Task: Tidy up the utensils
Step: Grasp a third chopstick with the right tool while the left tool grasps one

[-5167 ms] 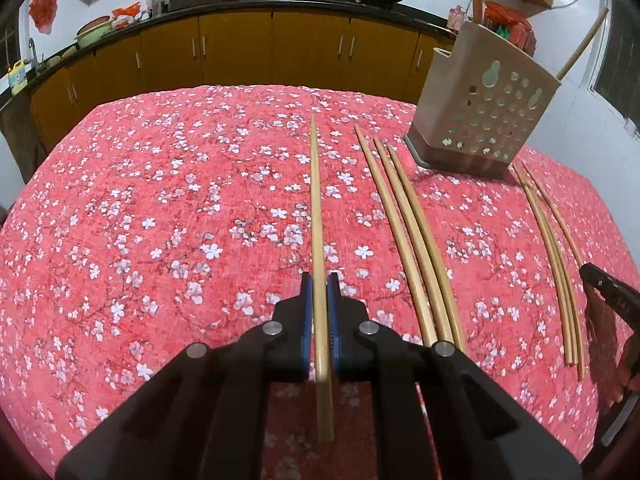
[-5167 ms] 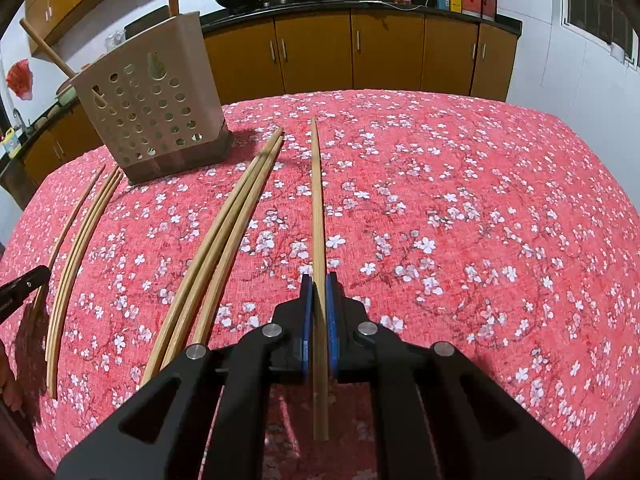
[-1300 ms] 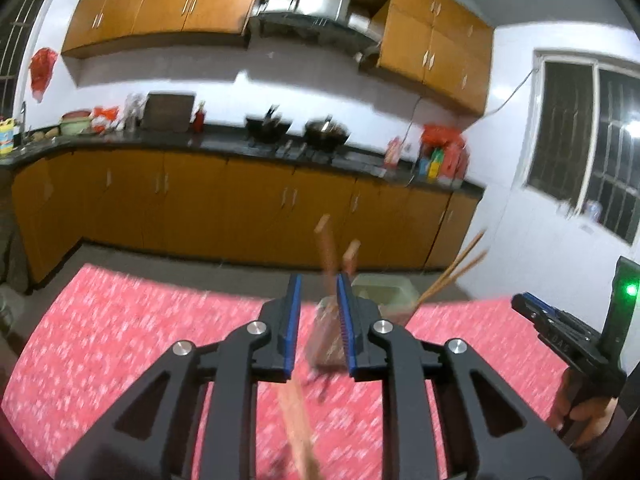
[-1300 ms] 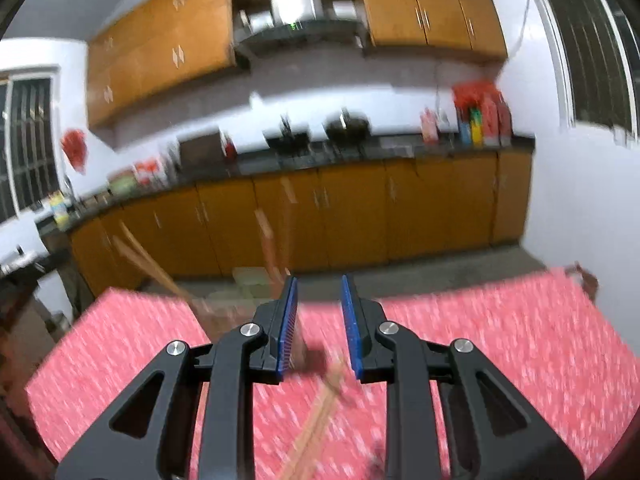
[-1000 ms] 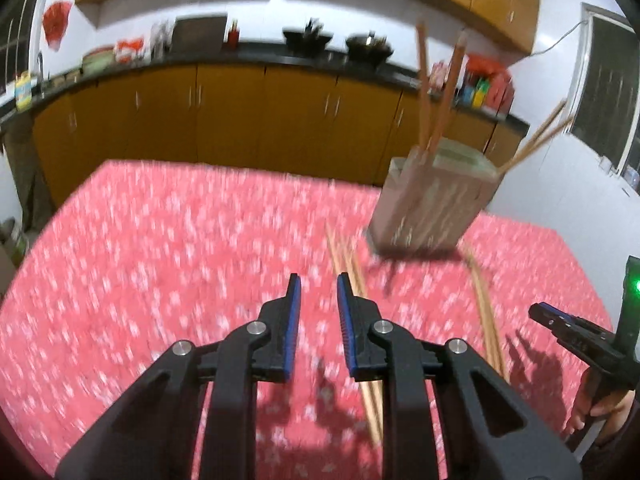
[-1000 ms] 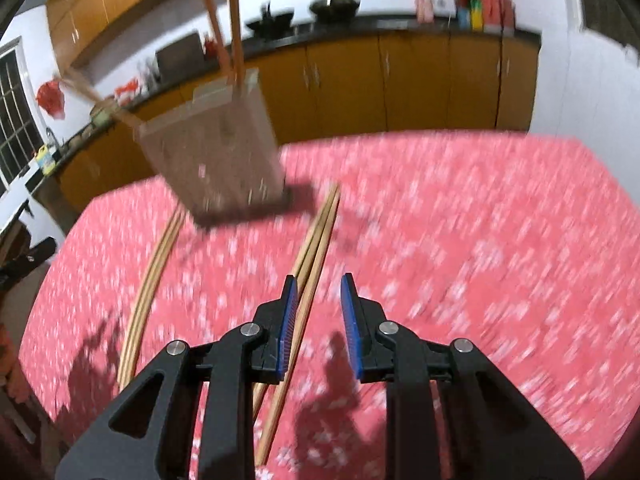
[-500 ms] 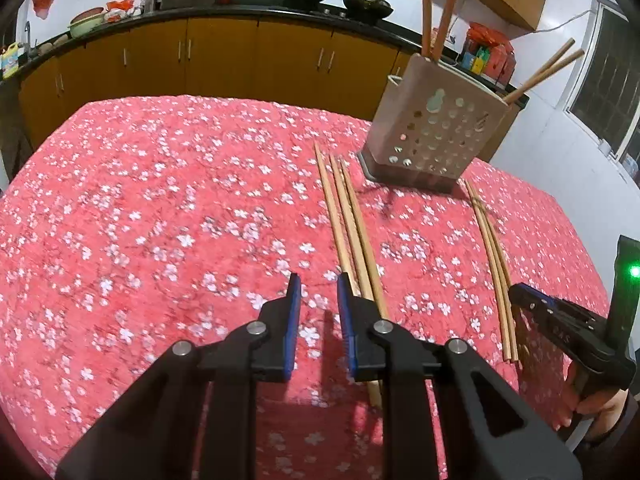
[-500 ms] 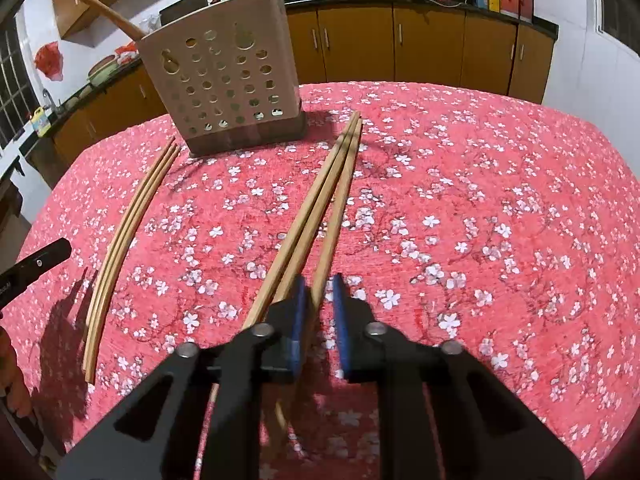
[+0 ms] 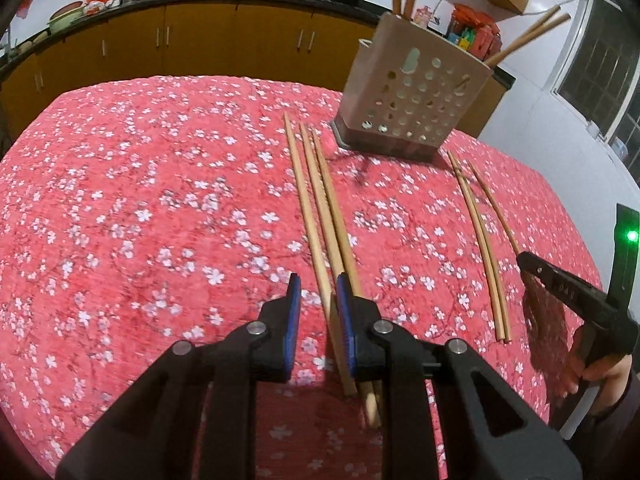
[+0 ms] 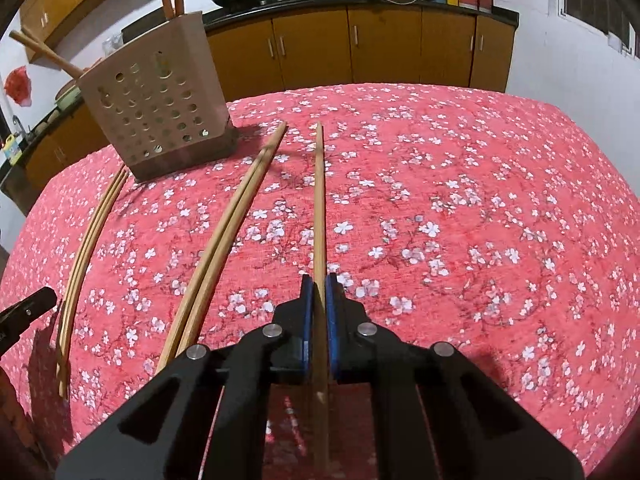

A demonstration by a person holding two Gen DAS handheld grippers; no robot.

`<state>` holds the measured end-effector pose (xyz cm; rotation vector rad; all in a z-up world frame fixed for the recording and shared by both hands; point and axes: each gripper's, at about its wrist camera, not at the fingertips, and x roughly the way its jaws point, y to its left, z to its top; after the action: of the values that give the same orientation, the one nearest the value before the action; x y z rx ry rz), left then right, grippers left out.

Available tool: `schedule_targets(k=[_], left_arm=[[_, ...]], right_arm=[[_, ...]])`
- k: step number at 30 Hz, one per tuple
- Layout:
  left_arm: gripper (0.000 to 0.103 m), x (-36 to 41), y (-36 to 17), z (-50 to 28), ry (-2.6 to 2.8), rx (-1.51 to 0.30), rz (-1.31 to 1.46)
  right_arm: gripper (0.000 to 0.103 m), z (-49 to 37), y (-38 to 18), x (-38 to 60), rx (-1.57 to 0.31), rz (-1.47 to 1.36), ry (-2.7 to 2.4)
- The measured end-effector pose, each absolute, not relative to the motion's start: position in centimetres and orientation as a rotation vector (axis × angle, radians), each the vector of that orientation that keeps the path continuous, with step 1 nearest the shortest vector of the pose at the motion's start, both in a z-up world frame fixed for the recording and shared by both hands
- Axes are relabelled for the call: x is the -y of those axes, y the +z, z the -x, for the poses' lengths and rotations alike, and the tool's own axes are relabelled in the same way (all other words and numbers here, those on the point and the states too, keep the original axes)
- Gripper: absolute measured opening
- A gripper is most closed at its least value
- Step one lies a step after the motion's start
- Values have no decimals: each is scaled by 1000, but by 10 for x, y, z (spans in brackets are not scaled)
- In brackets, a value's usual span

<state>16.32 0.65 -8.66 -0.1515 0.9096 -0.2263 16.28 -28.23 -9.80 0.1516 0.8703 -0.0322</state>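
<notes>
A beige perforated utensil holder (image 9: pixel 414 98) stands on the red floral tablecloth (image 9: pixel 140 208) with several chopsticks standing in it; it also shows in the right wrist view (image 10: pixel 160 100). Three wooden chopsticks (image 9: pixel 320 216) lie side by side ahead of my left gripper (image 9: pixel 318 296), which is open with the leftmost stick between its fingers. My right gripper (image 10: pixel 319 292) is shut on a single chopstick (image 10: pixel 319 200) that lies along the cloth. Two more chopsticks (image 10: pixel 228 232) lie to its left.
A thin pair of chopsticks (image 9: pixel 480 240) lies right of the holder, also in the right wrist view (image 10: pixel 92 232). The other hand-held gripper (image 9: pixel 568 292) shows at the right edge. Kitchen cabinets (image 9: pixel 200 48) and a counter with woks stand beyond the table.
Both grippers came down from the holder, where they had released chopsticks, to the table. The right gripper has shut on a single chopstick; the left has reached the three-stick group.
</notes>
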Motion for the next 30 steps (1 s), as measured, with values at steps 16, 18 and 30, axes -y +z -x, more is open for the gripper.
schedule_targets(k=[16, 18, 30], left_arm=[[18, 10, -97, -178, -164, -926, 71], [18, 13, -98, -183, -153, -923, 62], [8, -24, -98, -202, -74, -921, 71]], right_arm=[[8, -161, -98, 278, -867, -132, -25], [8, -160, -98, 276, -867, -126, -13], [8, -170, -98, 275, -866, -103, 2]])
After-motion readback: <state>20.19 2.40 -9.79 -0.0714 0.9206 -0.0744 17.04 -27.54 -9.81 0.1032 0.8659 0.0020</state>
